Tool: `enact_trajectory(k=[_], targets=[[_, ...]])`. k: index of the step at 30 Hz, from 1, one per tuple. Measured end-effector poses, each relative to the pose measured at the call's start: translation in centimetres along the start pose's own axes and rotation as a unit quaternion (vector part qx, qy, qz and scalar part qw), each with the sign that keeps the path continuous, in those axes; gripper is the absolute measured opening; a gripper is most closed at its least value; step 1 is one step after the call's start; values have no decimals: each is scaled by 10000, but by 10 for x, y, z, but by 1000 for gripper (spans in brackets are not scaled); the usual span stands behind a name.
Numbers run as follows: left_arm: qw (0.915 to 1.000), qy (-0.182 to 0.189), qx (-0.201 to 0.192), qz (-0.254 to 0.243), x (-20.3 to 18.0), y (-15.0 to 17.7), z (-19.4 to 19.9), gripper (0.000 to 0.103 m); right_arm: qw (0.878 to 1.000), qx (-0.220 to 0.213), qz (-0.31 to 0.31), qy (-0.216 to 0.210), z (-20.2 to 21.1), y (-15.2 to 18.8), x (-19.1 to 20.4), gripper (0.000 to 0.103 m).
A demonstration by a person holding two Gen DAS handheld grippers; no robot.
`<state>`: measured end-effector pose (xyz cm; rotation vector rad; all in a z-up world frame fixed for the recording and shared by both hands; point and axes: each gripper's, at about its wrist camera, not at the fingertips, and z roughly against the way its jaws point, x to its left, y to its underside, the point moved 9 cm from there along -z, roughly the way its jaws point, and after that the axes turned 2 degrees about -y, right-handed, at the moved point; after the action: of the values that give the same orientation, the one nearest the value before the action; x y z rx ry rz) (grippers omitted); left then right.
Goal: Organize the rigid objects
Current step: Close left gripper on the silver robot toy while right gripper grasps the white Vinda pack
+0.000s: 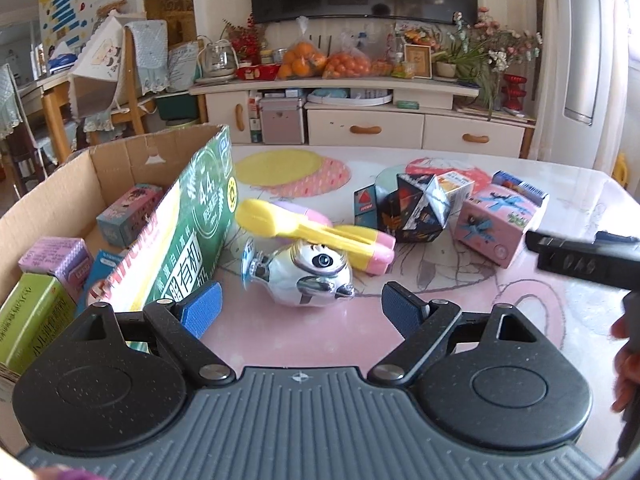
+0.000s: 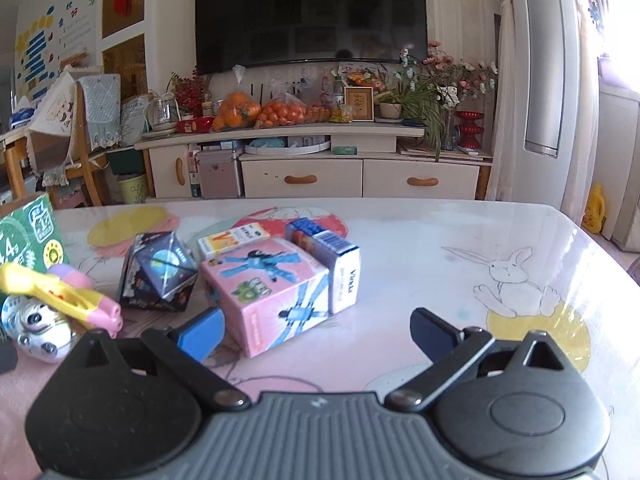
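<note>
Pink table (image 1: 280, 332) — grippers (image 1: 300, 306) seemingly empty

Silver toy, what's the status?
Both grippers open, empty. Silver toy on table, ahead of left gripper. Yellow toy lies close behind.

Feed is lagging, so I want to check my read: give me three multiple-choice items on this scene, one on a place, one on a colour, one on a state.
1. Where does the silver toy lie?
A. in the carton
B. on the table, ahead of the left gripper
C. on the TV stand

2. What colour is the box nearest the right gripper?
A. pink
B. green
C. black

3. How is the left gripper?
A. shut on the toy
B. open, holding nothing
C. shut on a box

Key: 1 B, it rests on the table beside the carton. 2 A, its faces are pink. 3 B, the fingers stand apart with nothing between them.
</note>
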<state>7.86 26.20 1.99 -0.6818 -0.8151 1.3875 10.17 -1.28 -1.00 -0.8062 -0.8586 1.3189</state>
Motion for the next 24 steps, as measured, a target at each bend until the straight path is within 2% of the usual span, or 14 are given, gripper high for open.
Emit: enact_trajectory(k=[6,15,24], targets=[[9996,-256,-61,50,-7,3,-12,103,9998,-48,-154,-91,-11,-9,-11,99],[9990,-345,-274,-3,-21,4,-17,103,9994,-69,-93,-332,-35,-22,-17,99],[9982,-543,-241,-92,-24,4,-20,103,9972,44,-491,-565,-60,-36,-33,99]])
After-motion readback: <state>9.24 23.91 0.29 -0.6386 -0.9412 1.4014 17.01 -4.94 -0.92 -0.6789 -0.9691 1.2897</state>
